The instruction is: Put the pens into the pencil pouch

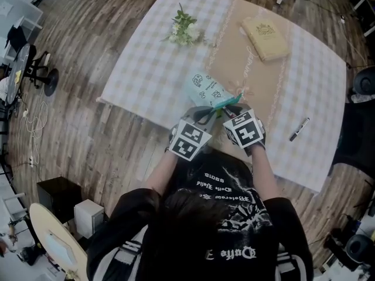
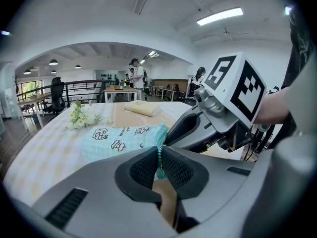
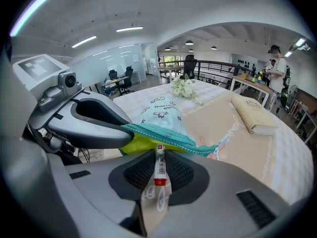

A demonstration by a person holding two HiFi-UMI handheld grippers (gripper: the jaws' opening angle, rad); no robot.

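A teal pencil pouch printed with small cartoon figures lies near the table's front edge. My left gripper is shut on the pouch's zipper edge and holds its mouth up. My right gripper is shut on a white pen with a red end and a barcode label. The pen's front end pokes into the pouch mouth, where the yellow lining shows. A second pen, dark with a pale body, lies on the cloth to the right.
A beige notebook and a small bunch of white flowers lie at the far side of the checked tablecloth. Wooden floor surrounds the table. People stand at desks far behind.
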